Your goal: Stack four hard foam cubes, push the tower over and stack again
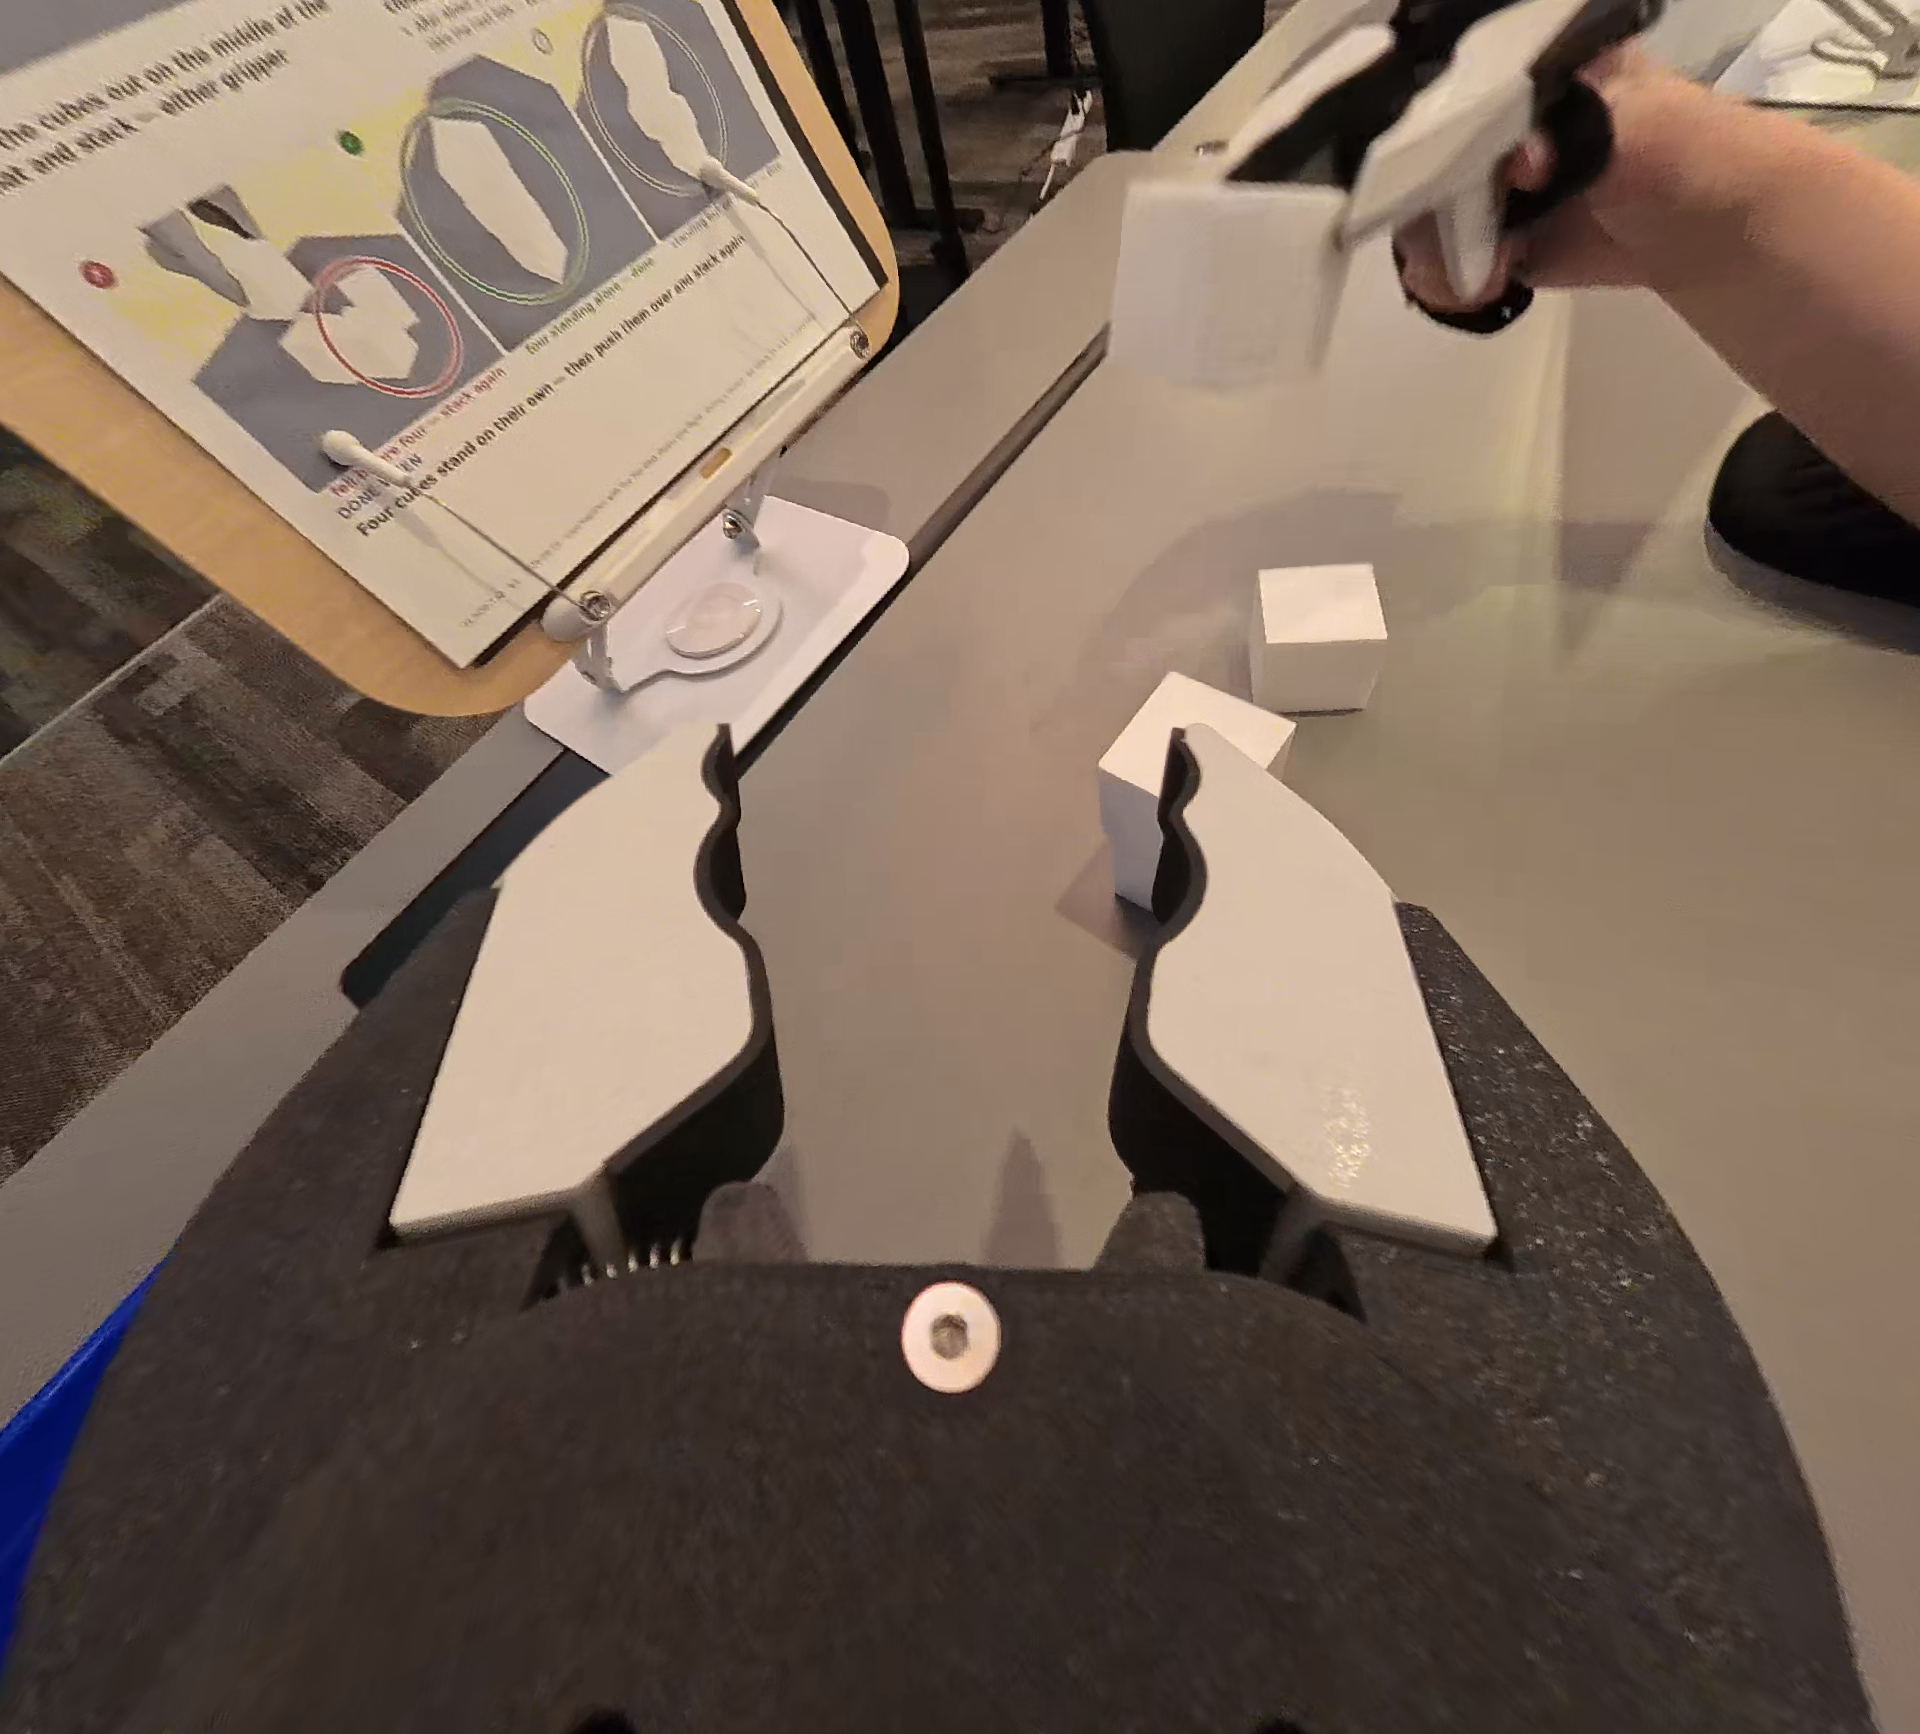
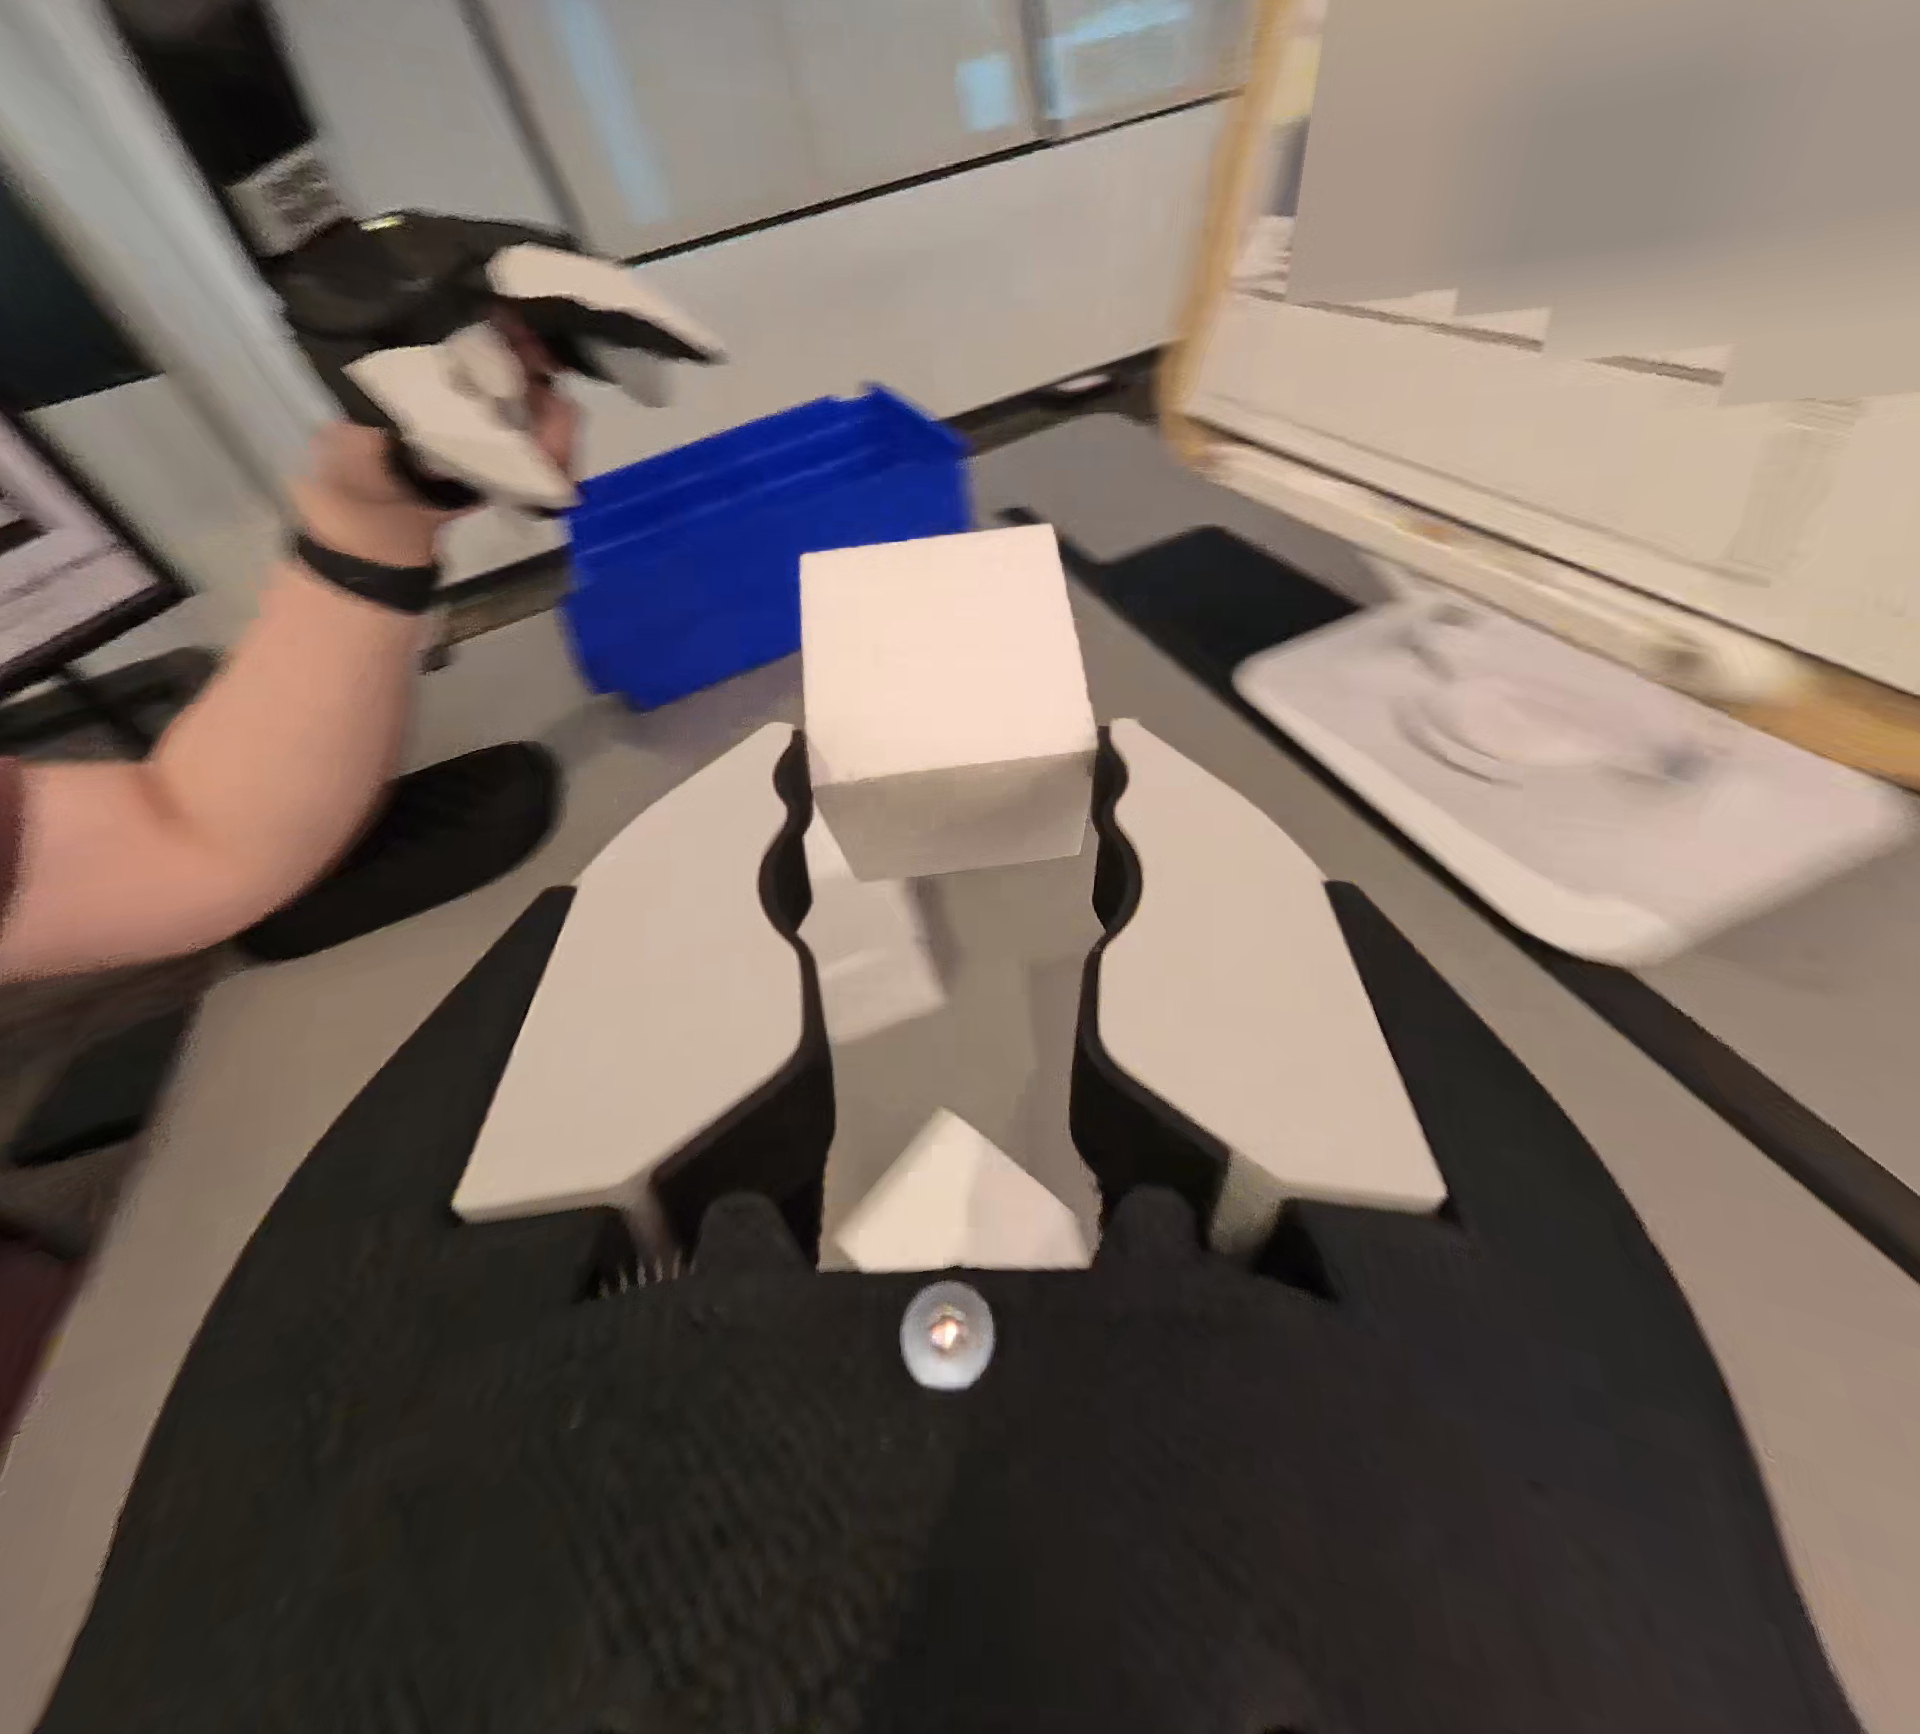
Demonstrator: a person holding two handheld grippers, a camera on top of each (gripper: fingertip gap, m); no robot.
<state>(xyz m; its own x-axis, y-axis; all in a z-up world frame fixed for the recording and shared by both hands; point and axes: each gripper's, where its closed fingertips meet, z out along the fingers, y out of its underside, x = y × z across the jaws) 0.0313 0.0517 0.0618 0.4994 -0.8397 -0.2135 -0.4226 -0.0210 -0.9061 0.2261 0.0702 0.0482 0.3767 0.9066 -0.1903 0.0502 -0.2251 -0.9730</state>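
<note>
My right gripper (image 2: 951, 749) is shut on a white foam cube (image 2: 940, 676) and holds it in the air above the grey table (image 2: 1621, 1196). Two more white cubes lie below it, one blurred (image 2: 873, 946) and one near the jaw base (image 2: 956, 1206). In the left wrist view the right gripper (image 1: 1288, 204) carries its cube (image 1: 1216, 282) high at the upper right. My left gripper (image 1: 951, 749) is open and empty, low over the table (image 1: 1610, 905). One cube (image 1: 1138, 801) sits just behind its right fingertip, another (image 1: 1320, 635) a little farther off. The left gripper also shows in the right wrist view (image 2: 634, 427).
An instruction board on a wooden stand (image 1: 436, 230) with a white base (image 1: 727, 624) stands at the table's left edge; it also shows in the right wrist view (image 2: 1558, 230). A blue bin (image 2: 769, 541) sits at the far side. A person's forearm (image 1: 1745, 209) reaches in from the right. The gap from one gripper's tips to the other's is roughly 20 centimeters.
</note>
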